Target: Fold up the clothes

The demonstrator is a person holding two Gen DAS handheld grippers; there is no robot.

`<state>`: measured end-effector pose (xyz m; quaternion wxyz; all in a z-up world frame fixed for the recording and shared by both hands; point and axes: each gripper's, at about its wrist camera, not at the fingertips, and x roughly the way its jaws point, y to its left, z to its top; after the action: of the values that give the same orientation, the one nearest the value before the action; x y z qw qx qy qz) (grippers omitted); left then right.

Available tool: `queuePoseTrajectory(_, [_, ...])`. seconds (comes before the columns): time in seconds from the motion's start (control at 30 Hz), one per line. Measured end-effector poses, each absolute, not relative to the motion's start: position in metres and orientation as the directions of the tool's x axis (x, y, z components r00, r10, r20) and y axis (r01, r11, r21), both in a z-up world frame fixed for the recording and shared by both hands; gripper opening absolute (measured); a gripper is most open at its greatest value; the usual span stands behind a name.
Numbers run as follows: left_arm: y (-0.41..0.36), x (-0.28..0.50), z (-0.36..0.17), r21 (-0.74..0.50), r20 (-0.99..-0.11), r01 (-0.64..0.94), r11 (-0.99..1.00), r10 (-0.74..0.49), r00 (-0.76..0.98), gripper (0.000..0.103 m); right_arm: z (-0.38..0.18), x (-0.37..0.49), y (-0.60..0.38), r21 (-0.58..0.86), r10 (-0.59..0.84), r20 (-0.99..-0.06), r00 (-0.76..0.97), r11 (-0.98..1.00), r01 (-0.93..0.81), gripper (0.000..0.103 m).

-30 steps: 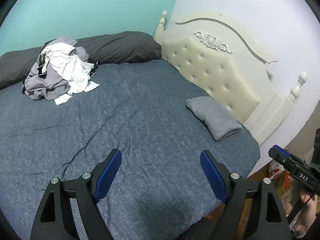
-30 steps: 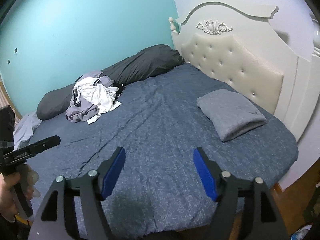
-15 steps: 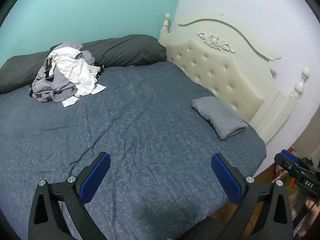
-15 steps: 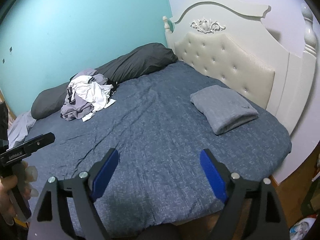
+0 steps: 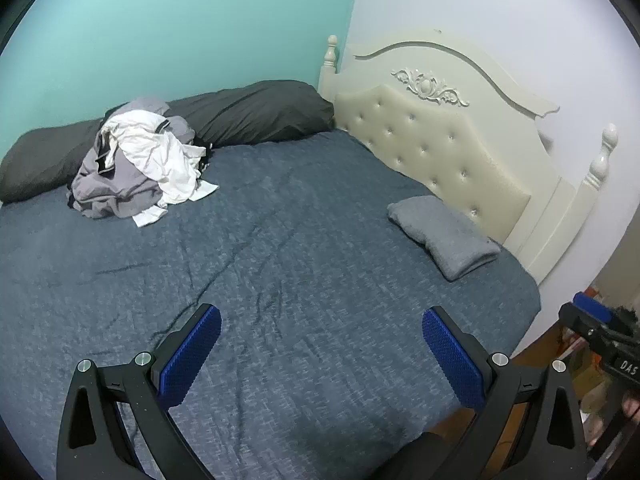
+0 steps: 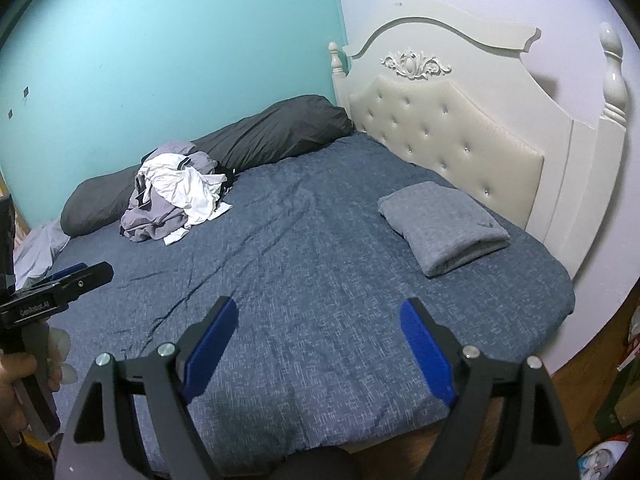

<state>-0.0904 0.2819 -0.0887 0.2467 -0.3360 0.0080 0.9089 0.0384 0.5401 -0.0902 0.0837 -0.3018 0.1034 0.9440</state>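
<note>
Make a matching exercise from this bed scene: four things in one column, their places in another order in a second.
Things:
1. clothes pile
2. folded grey garment
3. dark pillow
4. left tongs

Places:
A. by the padded headboard
B. along the teal wall
C. open over the near edge of the bed, holding nothing
D. unfolded, at the far side, against the pillow

Pairs: 1-D, 2-A, 3-B, 4-C
</note>
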Motion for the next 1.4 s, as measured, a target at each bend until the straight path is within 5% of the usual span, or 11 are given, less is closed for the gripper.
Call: queuePoseTrajectory(1.4, [0.291,-0.076,-0.084,-0.103,-0.591,-0.467,-0.878,0.432,-0.682,0.103,-0.085,0.045,0.542,0.15,0.101,-0.569,-0.816,-0.963,-0.224,0.085])
